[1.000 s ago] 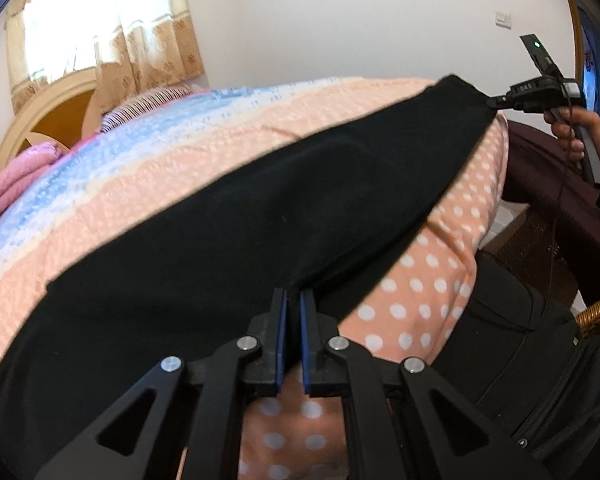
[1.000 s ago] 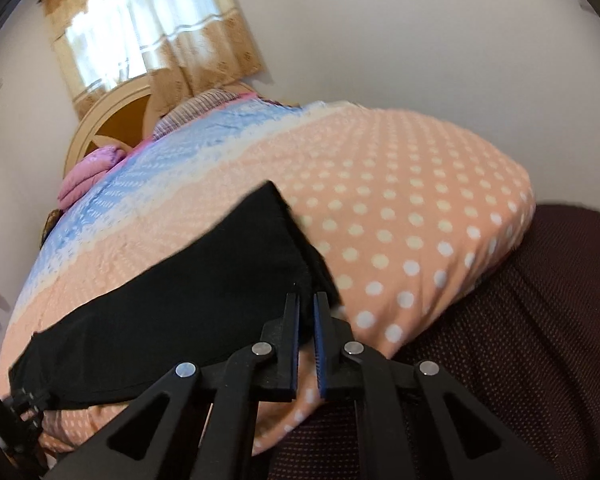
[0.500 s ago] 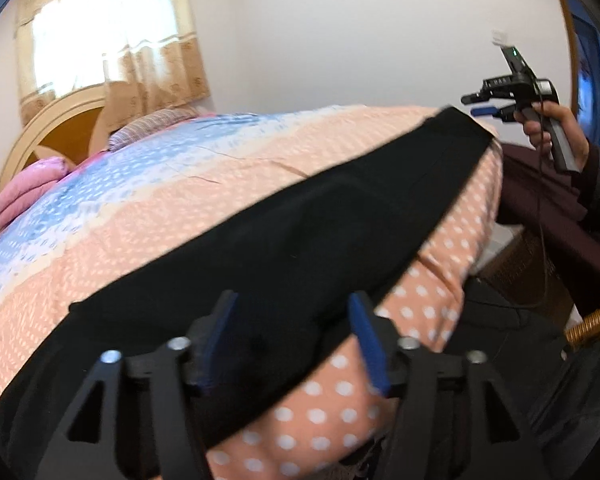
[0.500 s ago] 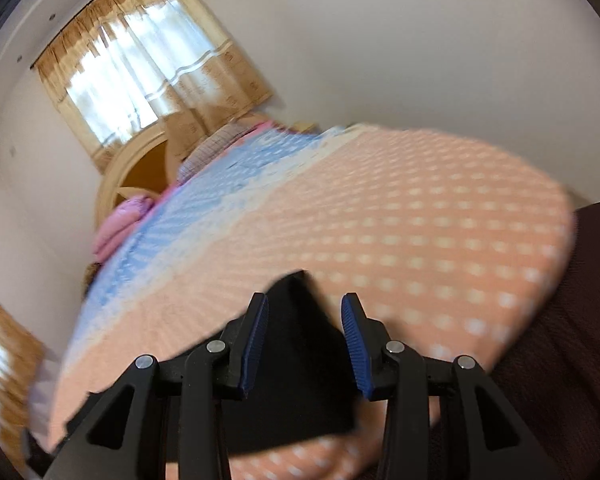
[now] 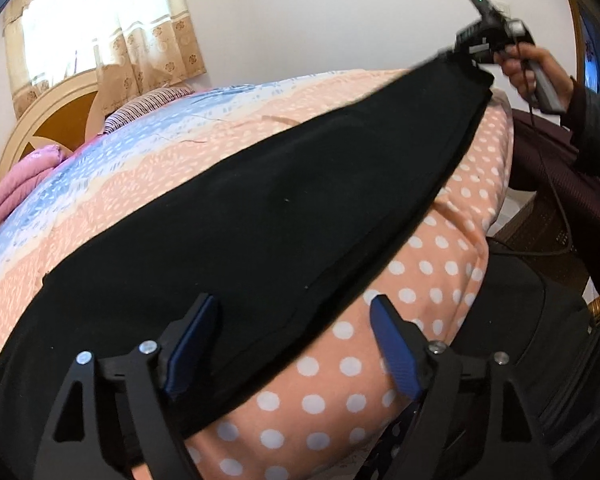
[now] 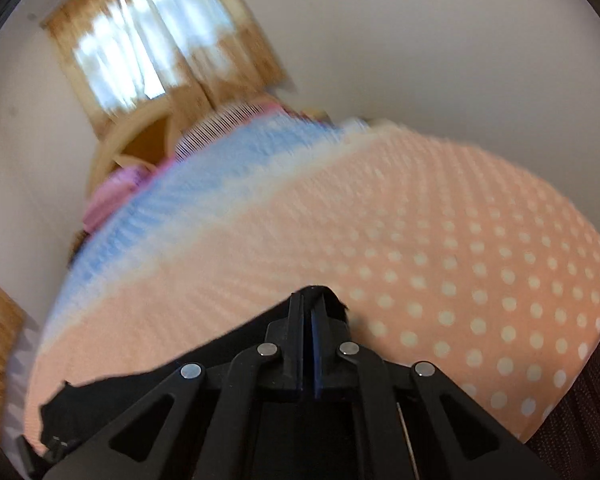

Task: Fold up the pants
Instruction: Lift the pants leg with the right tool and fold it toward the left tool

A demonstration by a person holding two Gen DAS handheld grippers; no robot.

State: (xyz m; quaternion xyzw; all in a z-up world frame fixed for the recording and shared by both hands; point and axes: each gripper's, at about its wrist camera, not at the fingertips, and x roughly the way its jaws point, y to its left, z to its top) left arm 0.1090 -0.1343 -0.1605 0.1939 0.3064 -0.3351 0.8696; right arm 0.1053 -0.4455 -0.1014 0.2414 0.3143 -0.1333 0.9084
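A bed [image 5: 440, 276] in a peach polka-dot and blue quilt carries black pants [image 5: 260, 220], stretched along its near edge toward the foot corner. There the right tool [image 5: 466, 46], in a person's hand [image 5: 528, 66], is clamped tight on the far end of the pants, lifting it. The left tool [image 5: 292, 336] straddles the near hem, jaws wide and opening, pads clear of the cloth.

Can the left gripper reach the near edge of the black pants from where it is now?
Probably yes. The left gripper has its jaws opening, and the pants edge already lies between its fingers on the bedspread, with nothing in the way.
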